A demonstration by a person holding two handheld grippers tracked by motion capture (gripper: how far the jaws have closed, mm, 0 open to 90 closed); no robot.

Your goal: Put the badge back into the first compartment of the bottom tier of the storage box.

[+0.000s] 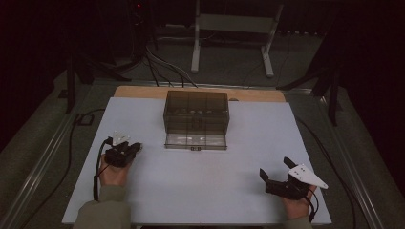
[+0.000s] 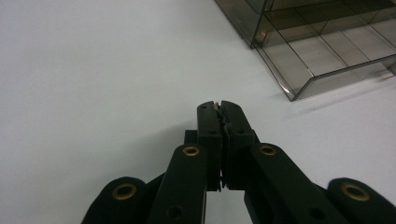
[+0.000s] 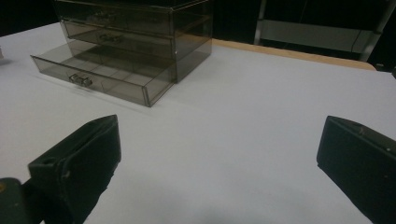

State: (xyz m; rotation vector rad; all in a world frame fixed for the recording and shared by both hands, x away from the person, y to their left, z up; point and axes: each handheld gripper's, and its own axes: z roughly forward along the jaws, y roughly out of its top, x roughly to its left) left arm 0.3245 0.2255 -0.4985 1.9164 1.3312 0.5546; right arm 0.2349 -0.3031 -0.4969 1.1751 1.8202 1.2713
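A smoky see-through drawer cabinet (image 1: 196,112) stands at the middle back of the white table (image 1: 248,138). Its bottom drawer (image 1: 196,140) is pulled out toward me, with a small handle (image 3: 80,80) on its front. My left gripper (image 1: 137,146) rests on the table to the left of the drawer, jaws pressed together with nothing between them (image 2: 219,105); the drawer's corner (image 2: 299,84) lies ahead to its right. My right gripper (image 1: 275,167) sits near the front right of the table, jaws spread wide and empty (image 3: 217,135), facing the cabinet (image 3: 135,28).
A wooden strip (image 1: 143,91) runs along the table's far edge. Behind it on the floor stands a grey metal frame (image 1: 234,28), with cables (image 1: 162,67) trailing nearby. A black cable (image 1: 98,167) runs from the left gripper past the table's left edge.
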